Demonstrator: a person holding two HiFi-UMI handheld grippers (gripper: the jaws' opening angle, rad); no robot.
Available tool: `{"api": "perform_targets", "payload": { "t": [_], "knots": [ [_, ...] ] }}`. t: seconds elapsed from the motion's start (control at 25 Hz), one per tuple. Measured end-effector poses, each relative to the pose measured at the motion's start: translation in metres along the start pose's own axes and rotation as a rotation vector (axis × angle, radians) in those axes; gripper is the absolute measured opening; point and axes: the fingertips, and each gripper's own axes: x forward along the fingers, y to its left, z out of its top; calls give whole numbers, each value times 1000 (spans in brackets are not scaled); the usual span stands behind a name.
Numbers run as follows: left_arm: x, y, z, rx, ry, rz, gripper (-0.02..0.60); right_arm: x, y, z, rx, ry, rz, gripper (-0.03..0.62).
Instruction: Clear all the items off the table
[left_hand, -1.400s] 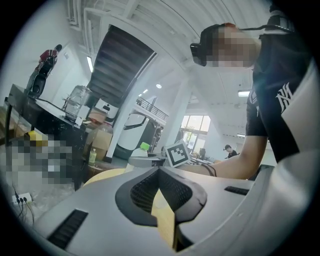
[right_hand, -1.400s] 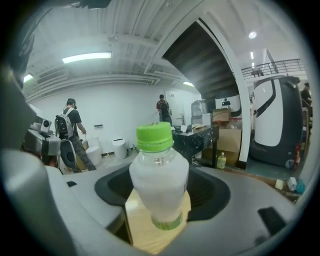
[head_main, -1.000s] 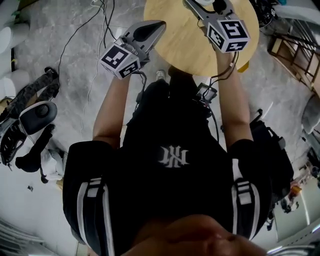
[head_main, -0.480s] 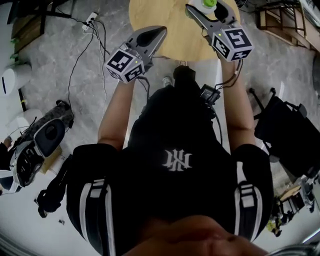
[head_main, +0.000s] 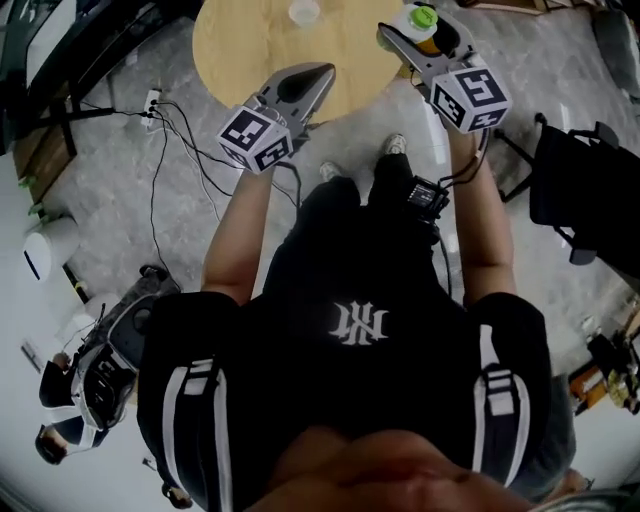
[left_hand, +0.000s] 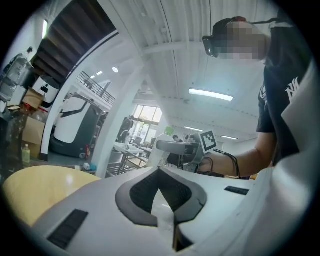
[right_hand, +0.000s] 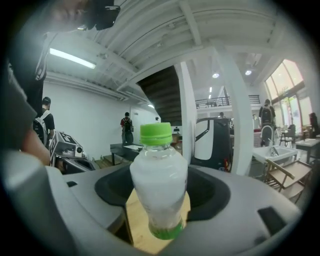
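- Green cap and milky white body mark the bottle (right_hand: 160, 175). It stands upright between the jaws of the right claw (right_hand: 161, 212), green band at its foot.
- Right claw: jaws set wide and closed on the bottle's lower half, one on each side.
- Light wood of the worktop (head_main: 250, 55) shows directly beneath the held bottle. In the head view the right claw sits at the worktop's edge.
- Left claw (left_hand: 161, 197): jaws brought together, dark pads meeting. A pale sliver lies along the seam, and its nature cannot be determined.
- Left claw tip is over the near rim of the worktop.
- One small pale cup (head_main: 303, 12) stands on the worktop, beyond the left claw's tip and well apart from it.
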Motion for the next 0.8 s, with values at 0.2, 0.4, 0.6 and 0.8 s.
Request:
{"api": "perform_targets", "payload": {
  "t": [0.2, 0.4, 0.6, 0.8],
  "knots": [
    [66, -22, -8, 10, 44, -91, 2, -52, -57, -20, 44, -4, -101, 311],
    [137, -44, -18, 18, 70, -137, 2, -91, -115, -43, 67, -2, -149, 311],
    [214, -62, -40, 0, 91, -161, 2, -119, -178, -83, 120, 10, -164, 311],
    [280, -65, -79, -32, 112, -158, 2, -120, -237, -146, 140, 33, -157, 311]
  ]
}}
